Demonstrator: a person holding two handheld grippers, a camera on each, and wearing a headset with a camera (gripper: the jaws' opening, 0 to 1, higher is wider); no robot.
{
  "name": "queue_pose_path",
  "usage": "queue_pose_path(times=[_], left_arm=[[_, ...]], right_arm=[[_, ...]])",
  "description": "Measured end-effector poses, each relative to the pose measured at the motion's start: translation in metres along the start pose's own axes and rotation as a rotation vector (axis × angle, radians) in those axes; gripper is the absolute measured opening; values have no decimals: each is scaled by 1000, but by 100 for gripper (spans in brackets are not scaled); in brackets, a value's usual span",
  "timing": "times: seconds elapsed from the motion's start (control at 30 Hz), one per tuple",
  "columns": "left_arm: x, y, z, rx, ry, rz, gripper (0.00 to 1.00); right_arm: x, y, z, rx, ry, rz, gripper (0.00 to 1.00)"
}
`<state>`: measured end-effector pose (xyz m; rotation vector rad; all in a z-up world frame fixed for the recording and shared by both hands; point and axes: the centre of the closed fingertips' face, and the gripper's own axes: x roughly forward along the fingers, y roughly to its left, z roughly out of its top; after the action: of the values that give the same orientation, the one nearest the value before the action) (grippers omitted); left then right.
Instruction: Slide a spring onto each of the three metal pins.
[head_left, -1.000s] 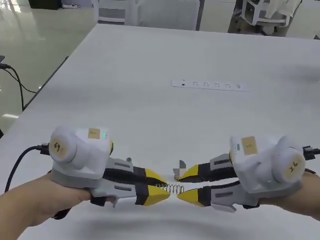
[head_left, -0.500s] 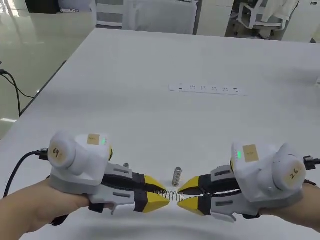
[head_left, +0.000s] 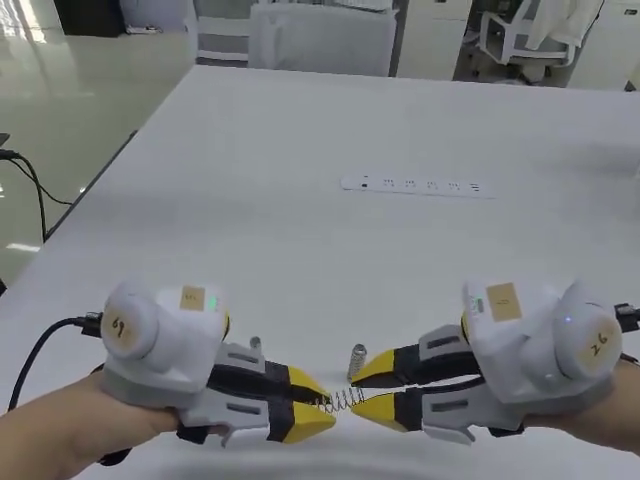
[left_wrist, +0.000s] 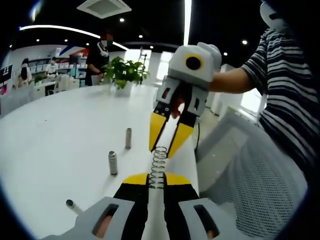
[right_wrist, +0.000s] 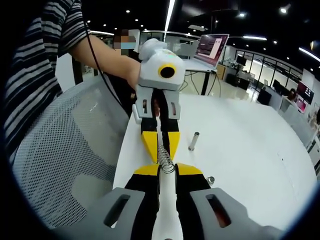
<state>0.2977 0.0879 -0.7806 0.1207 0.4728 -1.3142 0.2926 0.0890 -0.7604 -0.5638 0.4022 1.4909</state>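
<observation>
A small steel spring (head_left: 343, 398) hangs level just above the white table, held at both ends. My left gripper (head_left: 328, 410) is shut on its left end and my right gripper (head_left: 353, 390) on its right end, tips almost meeting. In the left gripper view the spring (left_wrist: 158, 165) runs from my left gripper (left_wrist: 156, 179) up to the right gripper (left_wrist: 162, 149). In the right gripper view the spring (right_wrist: 164, 157) joins my right gripper (right_wrist: 168, 170) to the left gripper (right_wrist: 161, 147). Just behind the tips stands a coil-covered pin (head_left: 357, 358), with a short bare pin (head_left: 255, 345) to its left.
The left gripper view has two coil-covered pins (left_wrist: 128, 138) (left_wrist: 112, 162) and a low bare pin (left_wrist: 70, 203) in a row. A white power strip (head_left: 417, 185) lies mid-table. A black cable (head_left: 35, 345) trails off the left edge. Chairs stand beyond the far edge.
The right gripper's jaws have narrowed onto the spring's end, and the two grippers have drawn closer together. The head camera has tilted, shifting the table in view.
</observation>
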Motion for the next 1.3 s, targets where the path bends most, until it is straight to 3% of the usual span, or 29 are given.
queue_pose_path(times=[0.2, 0.43, 0.87, 1.3], left_arm=[[2, 0, 1, 18, 0, 5, 2], [5, -1, 4, 45, -7, 19, 2], [2, 2, 7, 57, -16, 36, 2], [-3, 4, 3, 38, -12, 50, 2]], right_arm=[[2, -1, 19, -38, -26, -7, 8], [8, -4, 29, -109, -20, -25, 8], [15, -4, 40, -178, -17, -49, 8], [22, -2, 44, -194, -31, -60, 7]])
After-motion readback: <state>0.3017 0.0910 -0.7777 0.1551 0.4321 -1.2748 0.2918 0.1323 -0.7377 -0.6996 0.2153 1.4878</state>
